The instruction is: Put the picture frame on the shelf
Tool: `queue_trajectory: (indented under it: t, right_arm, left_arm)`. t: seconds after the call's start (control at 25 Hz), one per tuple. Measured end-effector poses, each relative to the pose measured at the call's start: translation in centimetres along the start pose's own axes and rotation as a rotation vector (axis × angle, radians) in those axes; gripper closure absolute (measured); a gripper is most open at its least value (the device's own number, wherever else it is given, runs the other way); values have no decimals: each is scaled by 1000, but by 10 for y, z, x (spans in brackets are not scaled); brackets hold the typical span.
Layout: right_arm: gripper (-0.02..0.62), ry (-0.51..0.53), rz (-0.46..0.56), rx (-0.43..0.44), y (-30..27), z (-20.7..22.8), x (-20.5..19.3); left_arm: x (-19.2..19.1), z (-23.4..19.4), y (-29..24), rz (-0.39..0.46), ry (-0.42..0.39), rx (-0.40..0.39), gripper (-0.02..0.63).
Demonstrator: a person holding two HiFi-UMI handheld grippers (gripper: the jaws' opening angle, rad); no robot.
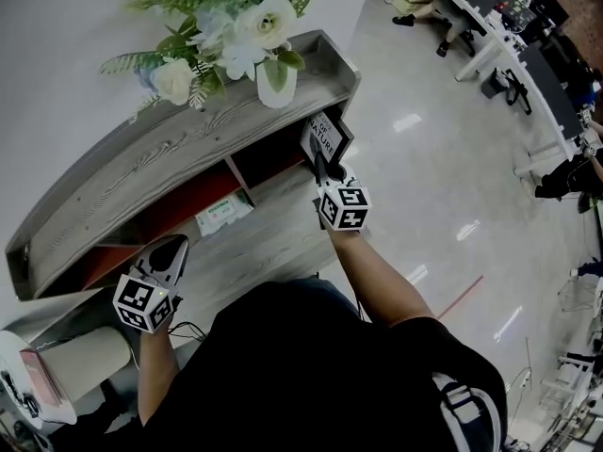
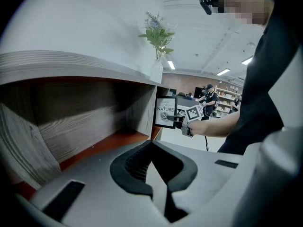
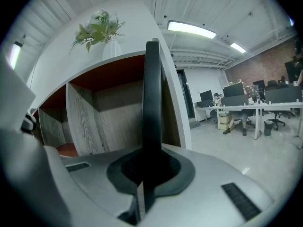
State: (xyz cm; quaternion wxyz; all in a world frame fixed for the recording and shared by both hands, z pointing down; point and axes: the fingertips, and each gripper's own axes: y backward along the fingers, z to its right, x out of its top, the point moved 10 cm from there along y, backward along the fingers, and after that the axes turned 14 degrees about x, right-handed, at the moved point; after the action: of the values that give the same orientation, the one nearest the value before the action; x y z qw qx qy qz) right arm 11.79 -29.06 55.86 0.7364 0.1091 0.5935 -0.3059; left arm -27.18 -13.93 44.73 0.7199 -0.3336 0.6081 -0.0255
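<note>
Picture frame, pinched edge-on by the right tool, hides its face; left tool seems closed, empty.

The shelf is grey wood grain outside and red-orange inside. The picture frame is black round a white print with dark lettering. A white vase holds white flowers and green leaves. Both grippers' cubes carry black-and-white square markers.

Open room inside the right hole of the shelf, beside a thin wooden wall on its left, with a small box lying in the next hole, flowers up top and wide floor off the right end.
</note>
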Motion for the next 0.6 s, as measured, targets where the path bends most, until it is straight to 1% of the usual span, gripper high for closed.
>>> queue_trajectory:
  t: [0.6]
  right_arm:
    - [572,13,10,-34,-16,9,-3]
  left_arm:
    - [-3,0,-2,-16,-7,-4,588]
